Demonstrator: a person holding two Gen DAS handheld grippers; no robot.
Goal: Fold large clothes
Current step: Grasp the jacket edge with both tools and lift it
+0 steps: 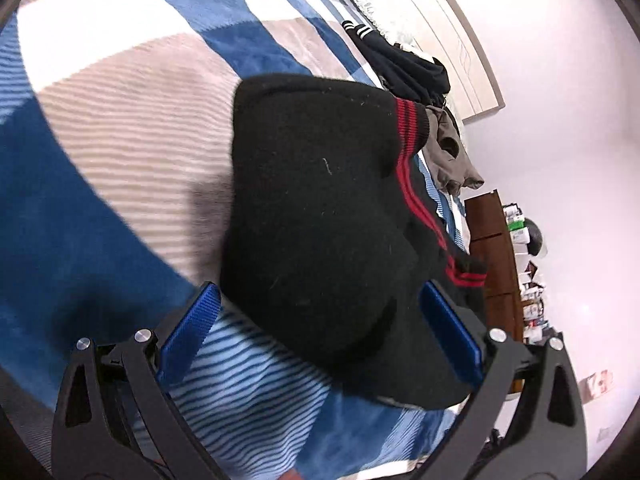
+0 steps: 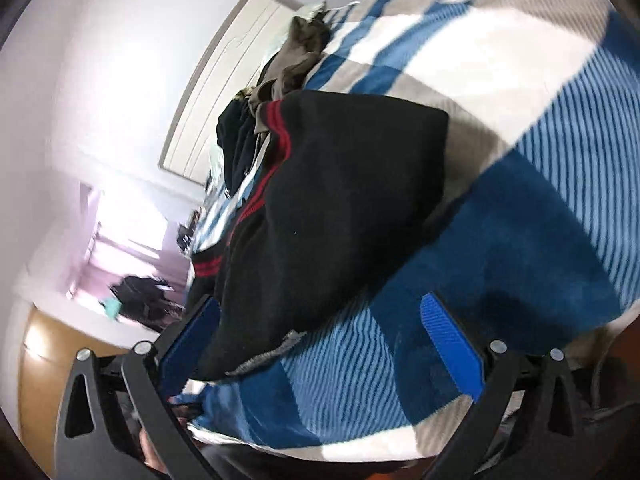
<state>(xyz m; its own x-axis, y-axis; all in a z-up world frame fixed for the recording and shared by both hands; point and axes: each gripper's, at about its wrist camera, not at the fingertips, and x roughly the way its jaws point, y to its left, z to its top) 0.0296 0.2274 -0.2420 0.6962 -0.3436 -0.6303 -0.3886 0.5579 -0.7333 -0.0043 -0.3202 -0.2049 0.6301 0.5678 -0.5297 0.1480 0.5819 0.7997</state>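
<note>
A black knit sweater with red stripes lies folded into a compact block on the blue, white and beige striped bedspread. My left gripper is open, its blue pads spread on either side of the sweater's near edge, not gripping it. In the right wrist view the same sweater lies on the bedspread. My right gripper is open, its left pad beside the sweater's near corner, with nothing held.
More clothes are heaped past the sweater: a dark garment with white stripes and a grey-brown one. A white headboard and a brown bedside cabinet stand beyond. A wooden floor shows beside the bed.
</note>
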